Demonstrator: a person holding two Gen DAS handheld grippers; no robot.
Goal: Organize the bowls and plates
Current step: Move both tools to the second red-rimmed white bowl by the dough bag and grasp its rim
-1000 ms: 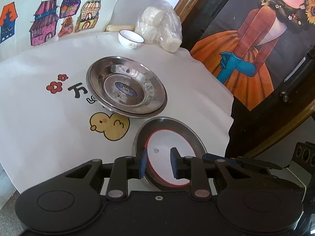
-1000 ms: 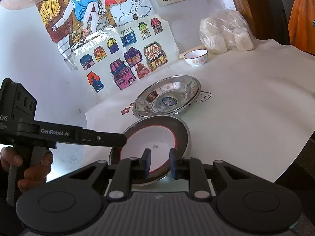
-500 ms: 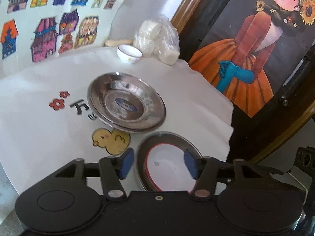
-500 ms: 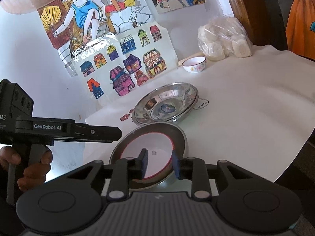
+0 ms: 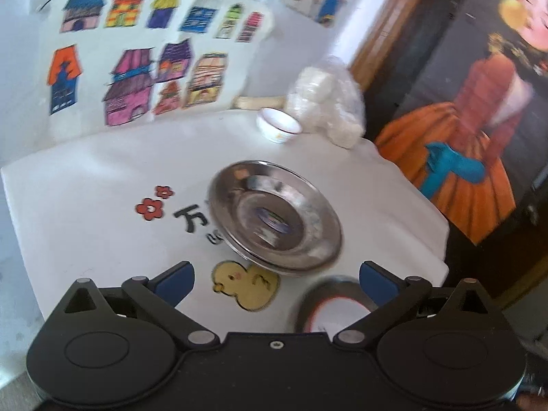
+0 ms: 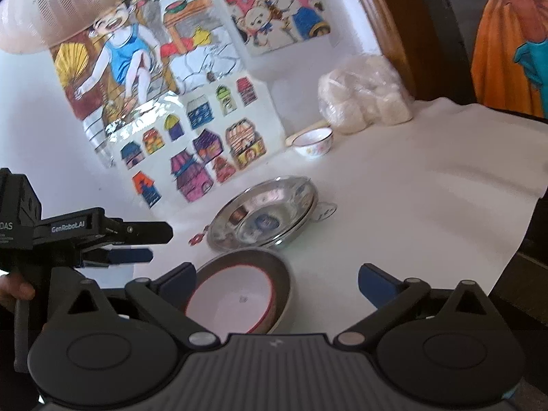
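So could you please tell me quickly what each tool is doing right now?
Left tool: open, holding nothing; jaws just opened.
Right tool: open, holding nothing; jaws just opened.

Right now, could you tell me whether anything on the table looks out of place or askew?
Nothing is spilled or broken. The stacked steel plates sit slightly offset. The red-rimmed plate lies flat nearby, and the small bowl stands upright.

Steel plates [image 5: 274, 221] [image 6: 263, 217]: stacked, shiny, round label in the top one's well; upright at mid-table on the white cloth.

Red-rimmed plate [image 5: 337, 310] [image 6: 236, 294]: white face, red ring, nested in a grey metal dish; lies flat near the table's front edge, just beside the steel stack.

Small bowl [image 5: 278, 127] [image 6: 314, 144]: white with floral print, upright at the far edge, well apart from the plates.
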